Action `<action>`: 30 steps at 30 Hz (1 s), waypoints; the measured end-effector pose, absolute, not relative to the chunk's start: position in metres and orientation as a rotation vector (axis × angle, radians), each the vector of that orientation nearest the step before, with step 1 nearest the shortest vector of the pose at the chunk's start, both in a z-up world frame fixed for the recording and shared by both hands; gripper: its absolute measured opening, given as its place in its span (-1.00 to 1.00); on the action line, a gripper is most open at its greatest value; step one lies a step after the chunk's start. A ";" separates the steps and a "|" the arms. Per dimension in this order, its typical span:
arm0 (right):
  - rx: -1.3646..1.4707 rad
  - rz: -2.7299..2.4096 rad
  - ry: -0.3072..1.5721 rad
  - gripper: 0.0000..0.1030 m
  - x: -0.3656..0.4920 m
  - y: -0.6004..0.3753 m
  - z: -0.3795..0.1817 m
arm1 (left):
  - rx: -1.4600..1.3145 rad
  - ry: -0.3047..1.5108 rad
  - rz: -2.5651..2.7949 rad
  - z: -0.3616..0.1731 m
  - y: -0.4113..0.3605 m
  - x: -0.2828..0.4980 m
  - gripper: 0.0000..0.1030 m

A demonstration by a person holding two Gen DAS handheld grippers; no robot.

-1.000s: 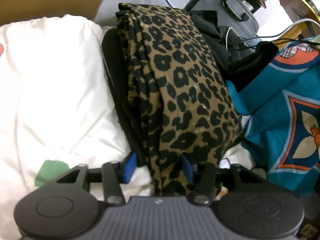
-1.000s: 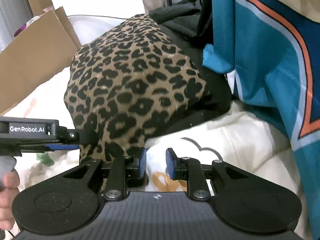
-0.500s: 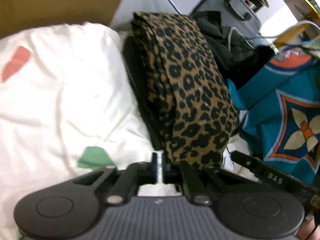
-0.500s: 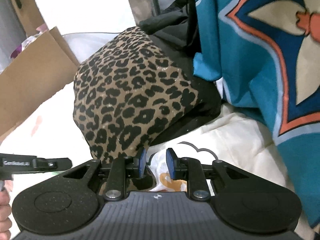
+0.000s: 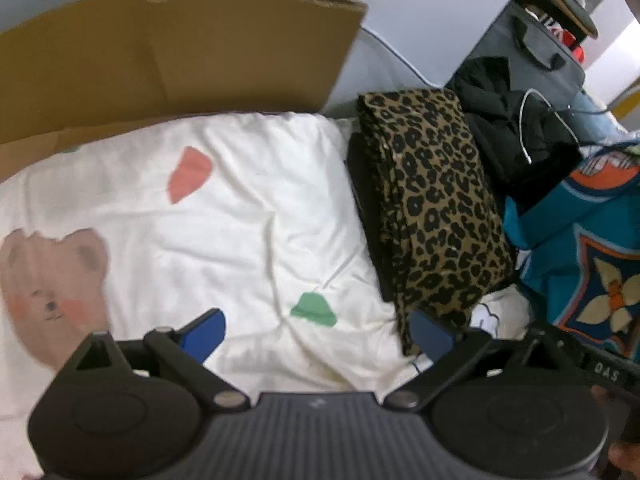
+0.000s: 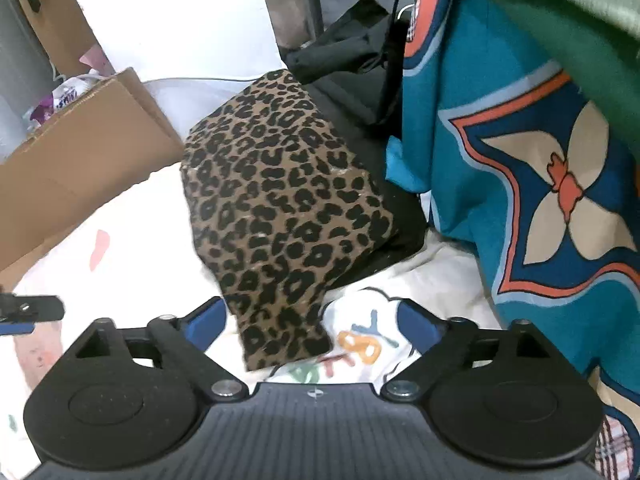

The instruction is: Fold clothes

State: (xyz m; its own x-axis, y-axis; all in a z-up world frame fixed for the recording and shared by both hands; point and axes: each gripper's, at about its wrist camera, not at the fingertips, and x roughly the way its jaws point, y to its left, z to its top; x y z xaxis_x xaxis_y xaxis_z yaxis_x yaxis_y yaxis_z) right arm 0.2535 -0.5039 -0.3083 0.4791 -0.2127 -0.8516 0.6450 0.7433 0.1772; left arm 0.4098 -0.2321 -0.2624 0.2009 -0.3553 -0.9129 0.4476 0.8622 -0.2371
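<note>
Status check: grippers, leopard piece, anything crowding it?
Left gripper open, right gripper open. Leopard-print garment folded on bedding. Teal cloth crowds right.

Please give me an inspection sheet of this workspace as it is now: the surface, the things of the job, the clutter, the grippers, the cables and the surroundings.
Surface: white bedding with printed shapes and a bear, wrinkled.
Job's things: leopard-print garment, folded, lying on a folded black garment; teal patterned cloth beside it, not folded.
Clutter: loose black clothing behind the leopard-print garment.
Grippers: left gripper jaws wide open, holding nothing; right gripper jaws wide open, the leopard-print garment's near corner between them, not gripped.
Cables: white cable across the black clothing; black cables hanging at the teal cloth.
Surroundings: cardboard box behind the bedding; grey case at the back.
</note>
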 end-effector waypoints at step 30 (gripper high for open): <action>0.566 -0.483 0.997 0.98 0.227 -0.457 -0.117 | 0.175 1.206 -0.225 -0.018 -0.072 0.390 0.99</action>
